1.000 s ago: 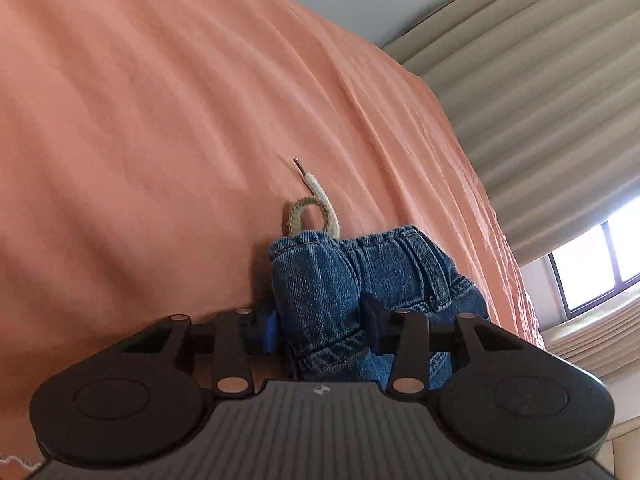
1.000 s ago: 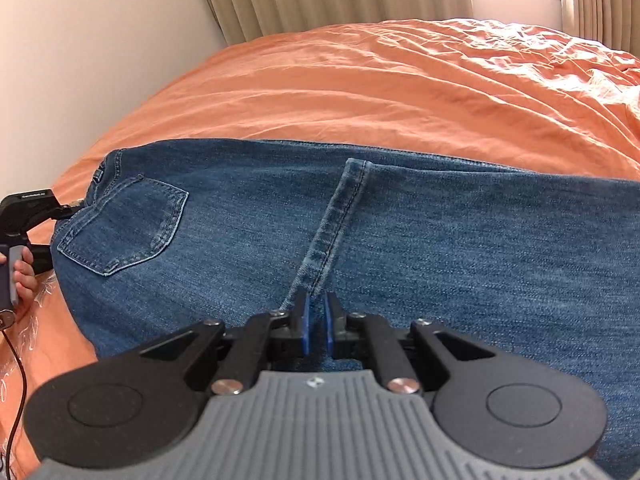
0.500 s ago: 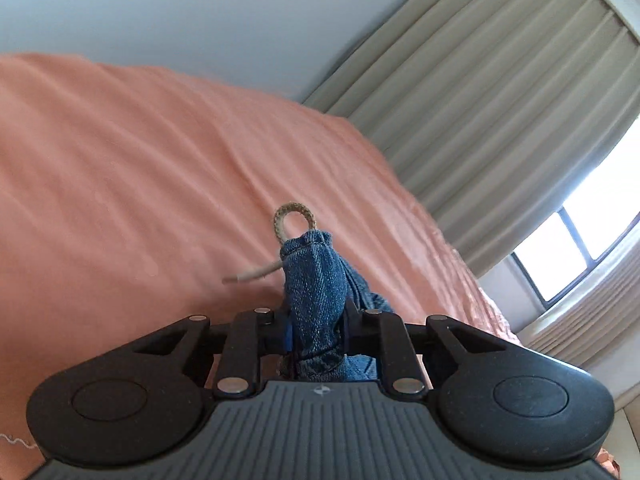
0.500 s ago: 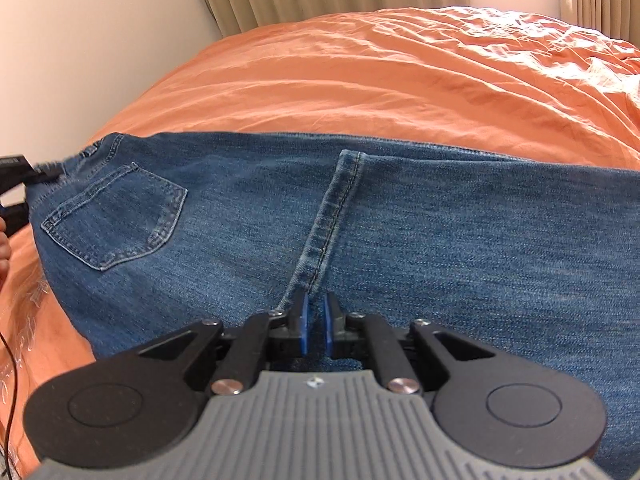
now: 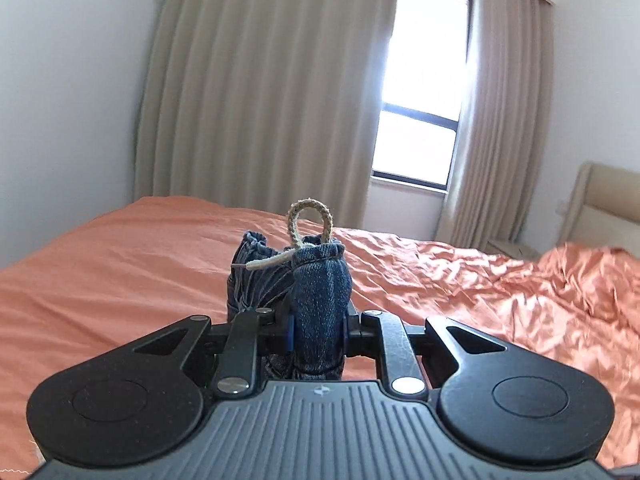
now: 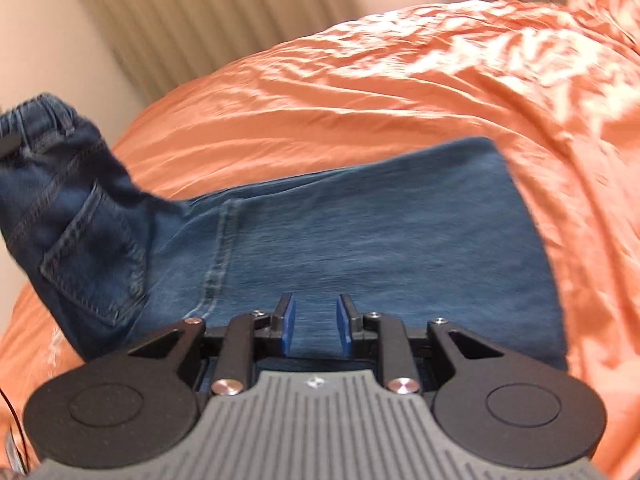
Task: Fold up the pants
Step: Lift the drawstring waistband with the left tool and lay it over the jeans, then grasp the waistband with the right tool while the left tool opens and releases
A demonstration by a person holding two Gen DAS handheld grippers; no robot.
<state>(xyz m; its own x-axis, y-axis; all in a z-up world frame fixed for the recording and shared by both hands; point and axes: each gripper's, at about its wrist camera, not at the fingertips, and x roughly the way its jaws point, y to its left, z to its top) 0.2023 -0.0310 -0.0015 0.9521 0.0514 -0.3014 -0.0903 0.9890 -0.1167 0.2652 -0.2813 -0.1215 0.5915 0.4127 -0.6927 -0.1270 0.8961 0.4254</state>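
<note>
We are looking at a wide bed covered with a rumpled orange satin-like sheet [image 6: 360,88], its creases running toward 2 o'clock in the right wrist view. A pair of blue denim pants [image 6: 360,240] is lying directly on it, legs stretching toward 3 o'clock, while the waist end with the stitched back pocket is lifting off the sheet at 9 o'clock.
</note>
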